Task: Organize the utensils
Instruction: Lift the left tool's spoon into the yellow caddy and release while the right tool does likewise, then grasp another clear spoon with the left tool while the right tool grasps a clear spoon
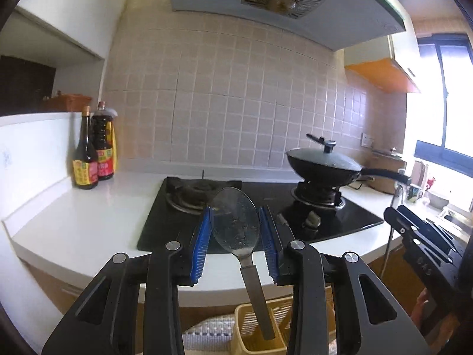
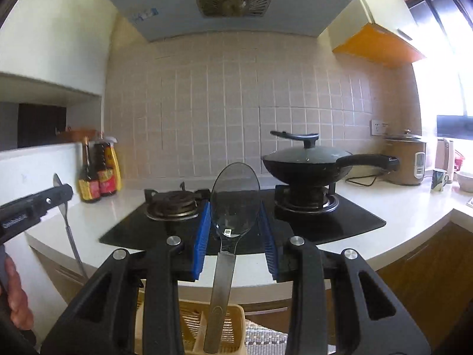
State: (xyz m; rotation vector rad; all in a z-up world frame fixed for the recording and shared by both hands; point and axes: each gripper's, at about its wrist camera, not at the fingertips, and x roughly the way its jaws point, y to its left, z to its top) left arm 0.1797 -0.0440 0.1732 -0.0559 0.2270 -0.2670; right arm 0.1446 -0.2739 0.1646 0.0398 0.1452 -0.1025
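In the left wrist view my left gripper (image 1: pixel 235 229) is shut on the bowl of a metal spoon (image 1: pixel 236 222), handle pointing down into a yellow utensil basket (image 1: pixel 260 328). In the right wrist view my right gripper (image 2: pixel 235 227) is shut on the bowl of a second metal spoon (image 2: pixel 235 198), its handle reaching down into the yellow basket (image 2: pixel 207 325). The left gripper and its spoon (image 2: pixel 63 207) also show at the left edge of the right wrist view. The right gripper's body (image 1: pixel 419 230) shows at the right of the left wrist view.
A black gas hob (image 2: pixel 242 222) sits in the white counter (image 2: pixel 399 207) ahead. A lidded black wok (image 2: pixel 310 162) stands on the right burner. Sauce bottles (image 2: pixel 99 174) stand at the back left. A rice cooker (image 2: pixel 409 159) and mug (image 2: pixel 439 179) are at the right. A woven mat (image 2: pixel 263 340) lies under the basket.
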